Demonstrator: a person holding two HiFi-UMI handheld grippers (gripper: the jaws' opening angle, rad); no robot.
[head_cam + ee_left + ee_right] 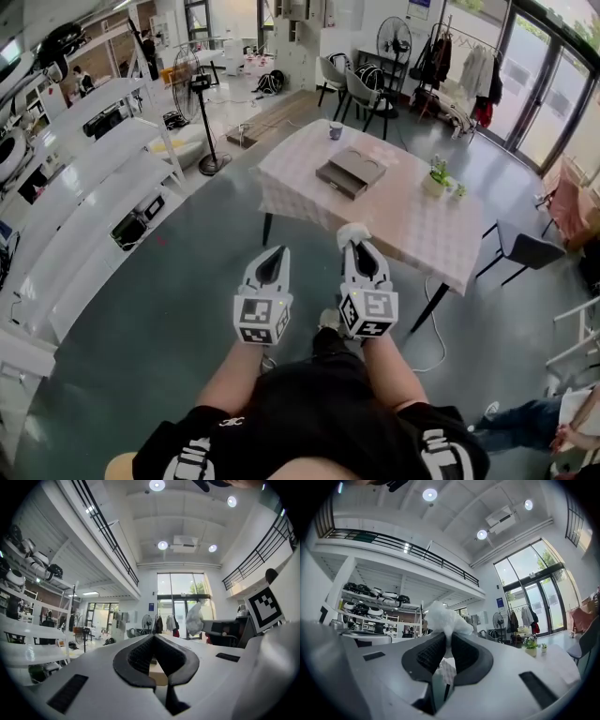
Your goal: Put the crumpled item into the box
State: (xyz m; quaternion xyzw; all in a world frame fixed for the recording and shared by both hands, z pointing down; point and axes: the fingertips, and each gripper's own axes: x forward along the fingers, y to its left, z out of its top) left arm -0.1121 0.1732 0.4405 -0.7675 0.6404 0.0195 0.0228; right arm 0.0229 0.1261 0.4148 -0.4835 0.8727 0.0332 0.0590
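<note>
Grey-green flooring fills most of the head view, with long white shelving [84,216] along the left and a standing fan [200,94] farther back. Ahead stands a table [412,220] under a pale checked cloth, and on it lie the flat dark box [350,172], a cup [336,130] near the far edge and a small potted plant [437,176] to the right. Both grippers are held side by side over the floor, short of the table. The left gripper [272,253] has its tips together. The right gripper [357,247] carries the crumpled item [353,231] as a white wad at its tip, well apart from the box. In the left gripper view, the left gripper [153,637] shows its dark pads meeting at the tip with nothing pinched between them (only a curved gap behind the contact). Tall glass doors [180,602] stand in the distance, and the crumpled item [194,618] hangs in the air to the right, near the right gripper's marker cube [265,604]. In the right gripper view, the right gripper [447,637] is clamped narrowly on the crumpled item [443,617]. Thin white material bulges above the pads and a strip of it trails down between them. Shelving [375,609] with dark rounded gear sits at the left, and the plant [529,644] is at the right.
</note>
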